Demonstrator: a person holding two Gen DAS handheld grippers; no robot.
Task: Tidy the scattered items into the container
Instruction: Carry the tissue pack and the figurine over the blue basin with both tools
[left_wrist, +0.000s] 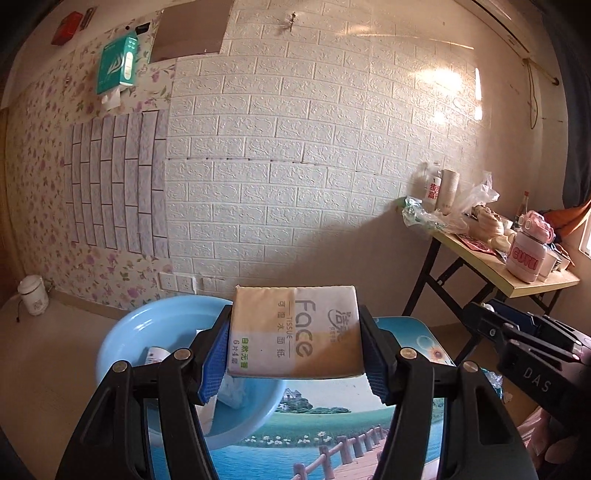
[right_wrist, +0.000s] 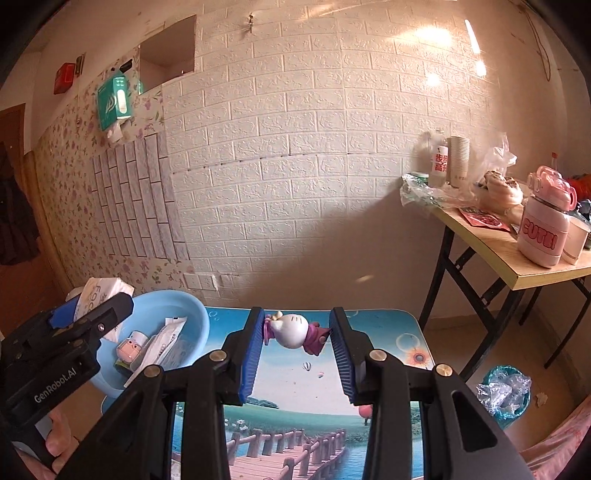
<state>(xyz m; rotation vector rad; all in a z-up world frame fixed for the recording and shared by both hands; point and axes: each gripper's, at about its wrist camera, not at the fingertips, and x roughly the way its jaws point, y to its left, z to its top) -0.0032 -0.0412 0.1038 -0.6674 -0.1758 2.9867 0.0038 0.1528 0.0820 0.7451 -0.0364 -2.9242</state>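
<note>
- Black arms and blue pads of the left gripper (left_wrist: 293, 343) fill the bottom of the left wrist view, and they are clenched on a tissue pack (left_wrist: 295, 330) from both short sides. Gripping across its width keeps the soft pack flat and level, with the printed face up.
- Just beyond and to the left of those tongs sits the blue basin (left_wrist: 122, 332), the container for this job. The pack is lifted clear of the table (left_wrist: 332, 435) and overlaps the basin's right rim, so I judge it is on its way to being dropped inside.
- Already lying in the basin, seen from the right wrist camera, are a small pink-and-white bottle (right_wrist: 131, 347) and a long white packet (right_wrist: 162, 345) leaning on the wall; the tidying looks partly done.
- Right gripper (right_wrist: 297, 343) stands released, its pads spread wide with a small white cat figure (right_wrist: 293, 330) between them. Neither pad appears to press it, though the left pad is very close to the figure's purple side.
- Straddling the figure this way lines it up for a squeeze across its round head, which I take as the next pick.
- Rounded and smooth, the toy could roll or slip from the flat pads if pinched off-centre.
- Beyond the tongs to the right, a folding table (right_wrist: 517, 273) holds unrelated clutter.
</note>
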